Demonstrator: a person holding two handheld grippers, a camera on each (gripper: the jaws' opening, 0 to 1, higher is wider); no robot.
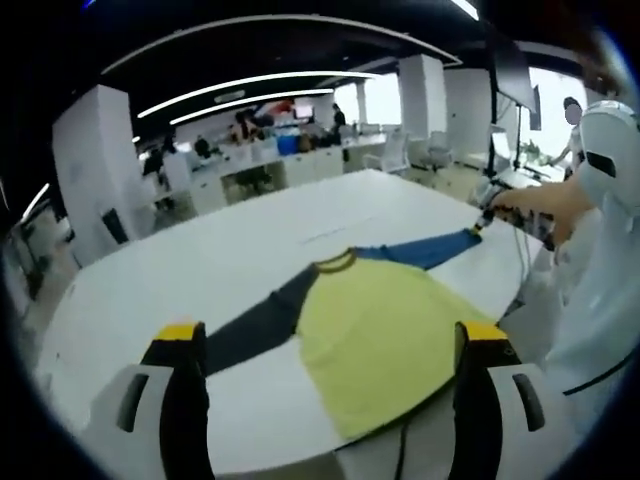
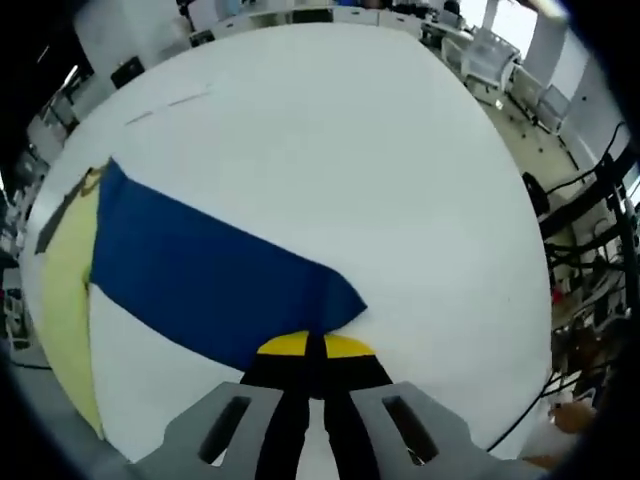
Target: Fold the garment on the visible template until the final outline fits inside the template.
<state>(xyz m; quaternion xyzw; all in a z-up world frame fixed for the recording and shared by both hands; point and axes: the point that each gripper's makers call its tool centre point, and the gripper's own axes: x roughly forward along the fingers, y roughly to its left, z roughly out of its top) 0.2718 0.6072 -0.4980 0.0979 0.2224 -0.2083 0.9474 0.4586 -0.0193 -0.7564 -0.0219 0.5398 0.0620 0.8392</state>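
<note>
A long-sleeved shirt lies flat on the white table (image 1: pixel 200 270). Its body (image 1: pixel 375 330) is yellow, one sleeve (image 1: pixel 255 328) is dark grey and the other sleeve (image 1: pixel 425 250) is blue. My left gripper (image 1: pixel 332 335) is open, its jaws spread wide above the near side of the shirt and touching nothing. My right gripper (image 2: pixel 314 347) is shut on the cuff end of the blue sleeve (image 2: pixel 210 275), which is stretched out straight from the yellow body (image 2: pixel 62 290). In the left gripper view the right gripper (image 1: pixel 486 222) is at the sleeve's tip, held by a hand.
A faint thin line (image 1: pixel 325 237) is marked on the table beyond the collar, also the faint line (image 2: pixel 170 103). A person in white (image 1: pixel 600 260) stands at the table's right edge. The yellow hem reaches the near table edge. Desks, chairs and pillars are behind.
</note>
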